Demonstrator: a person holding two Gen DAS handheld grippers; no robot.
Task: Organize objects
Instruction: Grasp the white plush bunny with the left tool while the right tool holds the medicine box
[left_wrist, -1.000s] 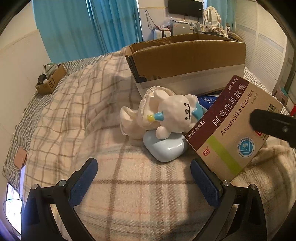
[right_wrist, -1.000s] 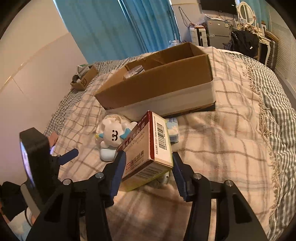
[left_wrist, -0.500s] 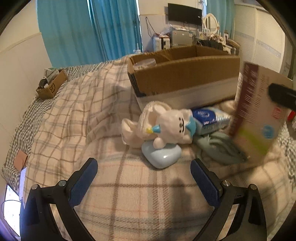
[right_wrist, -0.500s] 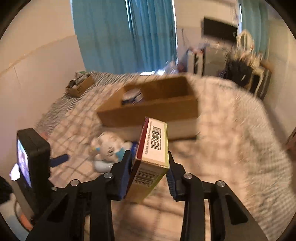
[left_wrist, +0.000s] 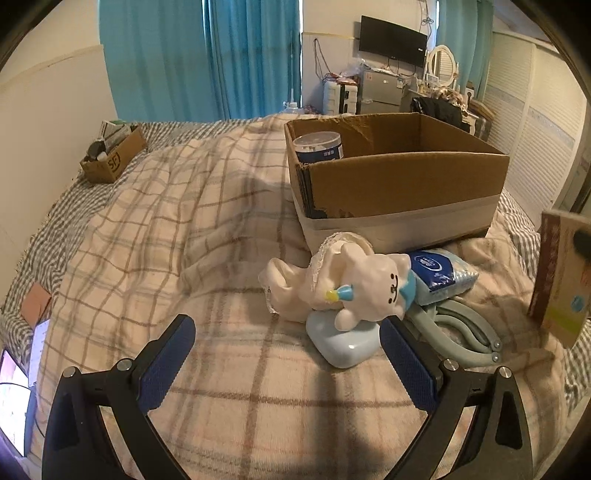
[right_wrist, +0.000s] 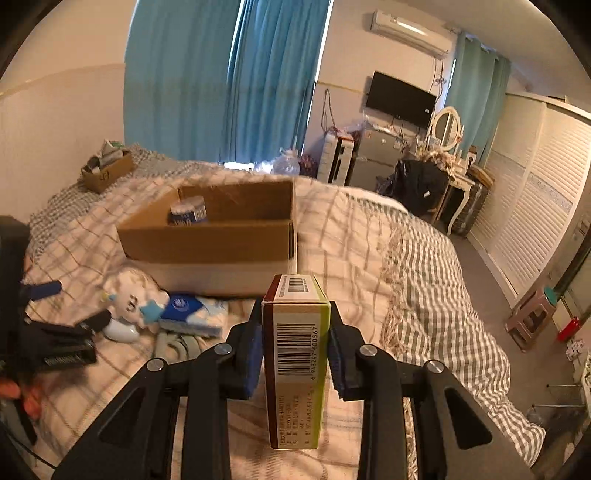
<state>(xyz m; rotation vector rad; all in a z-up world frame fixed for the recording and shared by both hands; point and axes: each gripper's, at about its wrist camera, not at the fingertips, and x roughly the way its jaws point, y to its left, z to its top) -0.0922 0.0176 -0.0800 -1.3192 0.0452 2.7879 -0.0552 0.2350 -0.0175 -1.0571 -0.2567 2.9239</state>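
My right gripper (right_wrist: 295, 343) is shut on the amoxicillin box (right_wrist: 295, 362), held upright above the bed; the box also shows at the right edge of the left wrist view (left_wrist: 557, 277). The open cardboard box (left_wrist: 399, 184) (right_wrist: 210, 240) stands on the bed ahead, with a round blue tin (left_wrist: 318, 147) in its far left corner. In front of it lie a white bunny figure (left_wrist: 362, 291) on a pale blue base, a blue tissue pack (left_wrist: 441, 273) and grey tongs (left_wrist: 461, 332). My left gripper (left_wrist: 286, 363) is open and empty, just short of the bunny.
A small cardboard box (left_wrist: 114, 157) with odds and ends sits at the bed's far left. The plaid blanket (left_wrist: 166, 229) covers the bed. A dresser, mirror and TV (right_wrist: 400, 98) stand beyond. A stool (right_wrist: 532, 317) is on the floor at right.
My right gripper lifted the amoxicillin box off the pile, turned it upright and drew it to the right. The tissue pack and tongs beneath it came into sight. My left gripper stayed open.
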